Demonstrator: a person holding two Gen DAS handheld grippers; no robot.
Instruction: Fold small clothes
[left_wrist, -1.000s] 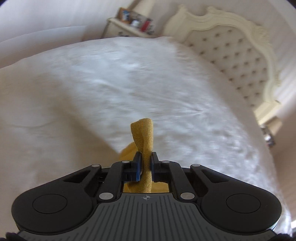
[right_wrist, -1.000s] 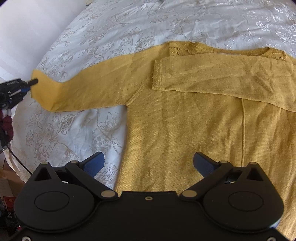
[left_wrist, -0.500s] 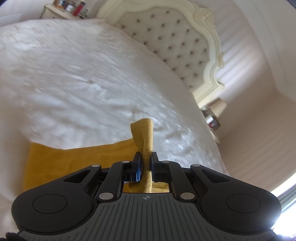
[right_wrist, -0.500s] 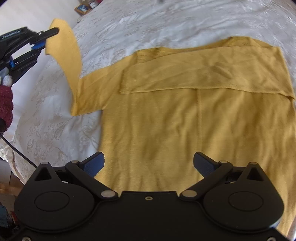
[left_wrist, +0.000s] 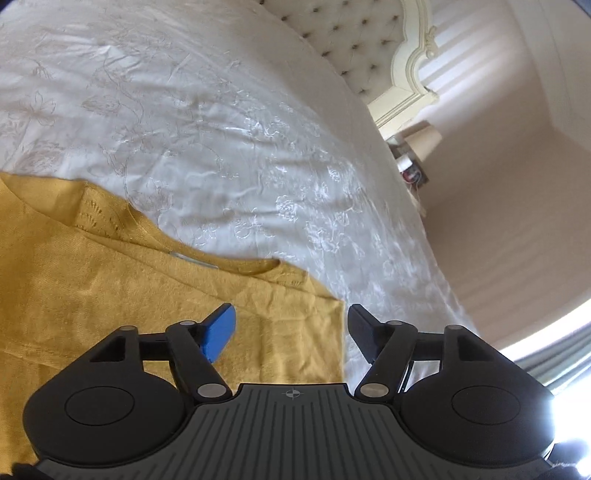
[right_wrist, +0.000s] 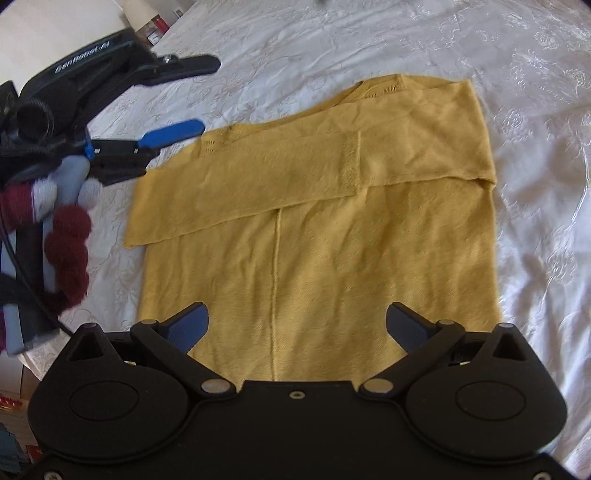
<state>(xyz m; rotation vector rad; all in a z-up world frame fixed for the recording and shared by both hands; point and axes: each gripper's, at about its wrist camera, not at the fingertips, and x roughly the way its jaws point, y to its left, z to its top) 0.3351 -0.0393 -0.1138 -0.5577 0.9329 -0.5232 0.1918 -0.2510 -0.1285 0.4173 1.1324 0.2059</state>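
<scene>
From the left wrist, the left gripper (left_wrist: 290, 334) stands with its jaws apart and nothing between them; they have just been opening, and the cloth lies free beneath. The yellow sweater (left_wrist: 110, 295) lies flat on the white bedspread (left_wrist: 240, 147), its neckline (left_wrist: 207, 260) just ahead of the fingers and a folded-over sleeve cuff (left_wrist: 306, 343) under them.

From the right wrist, the right gripper (right_wrist: 295, 328) hovers over the sweater's lower half (right_wrist: 332, 277), jaws wide and empty. Both sleeves are laid across the chest, one over the other, the top cuff (right_wrist: 351, 162) ending near the middle. The left gripper (right_wrist: 177, 99) sits off the garment's left shoulder, held by a gloved hand (right_wrist: 66, 229).

The knit looks thin, light and limp (it drapes and creases rather than holding a shape), so it will likely sag from any single pinch and drag a little on the embroidered cover. I judge the best holds to be the two bottom hem corners, one per gripper, pinching all layers so the body folds up evenly over the sleeves.
</scene>
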